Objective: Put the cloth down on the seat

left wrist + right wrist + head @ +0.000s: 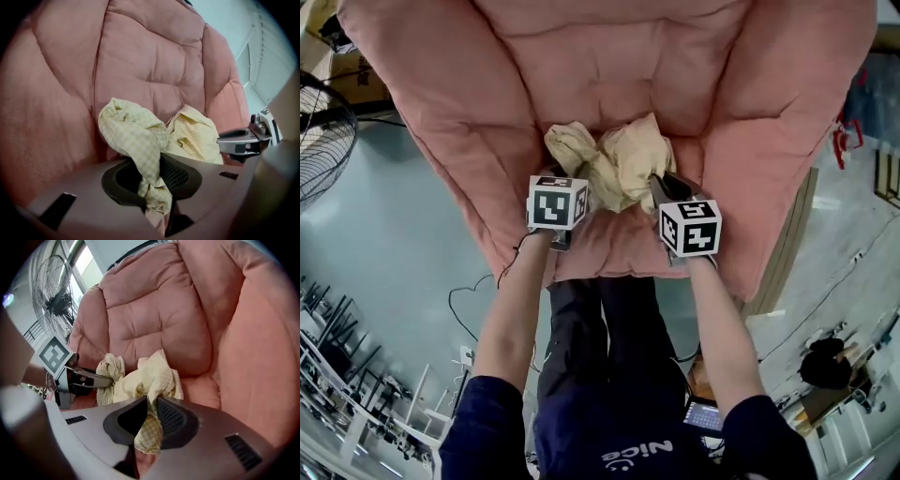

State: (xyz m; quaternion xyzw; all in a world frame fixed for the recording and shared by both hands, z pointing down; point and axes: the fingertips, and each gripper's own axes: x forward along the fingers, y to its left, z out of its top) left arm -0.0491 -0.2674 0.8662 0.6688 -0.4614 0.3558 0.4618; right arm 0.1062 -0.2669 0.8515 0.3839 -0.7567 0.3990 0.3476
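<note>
A crumpled pale-yellow checked cloth (614, 161) rests bunched on the seat of a pink quilted chair (609, 56), stretched between my two grippers. My left gripper (565, 176) is shut on the cloth's left end, and a fold (147, 154) passes between its jaws. My right gripper (662, 185) is shut on the right end, with the fabric (152, 380) pinched in its jaws. Both grippers point steeply down, just over the front of the seat cushion (609, 248). In each gripper view the other gripper shows beside the cloth: the right gripper (243, 140) and the left gripper (82, 378).
The chair's padded sides (787, 141) rise on both sides of the seat. A standing fan (321, 141) is at the left, also seen as the fan (56, 291). The person's legs (600, 356) stand against the seat's front edge. Cables (469, 300) lie on the floor.
</note>
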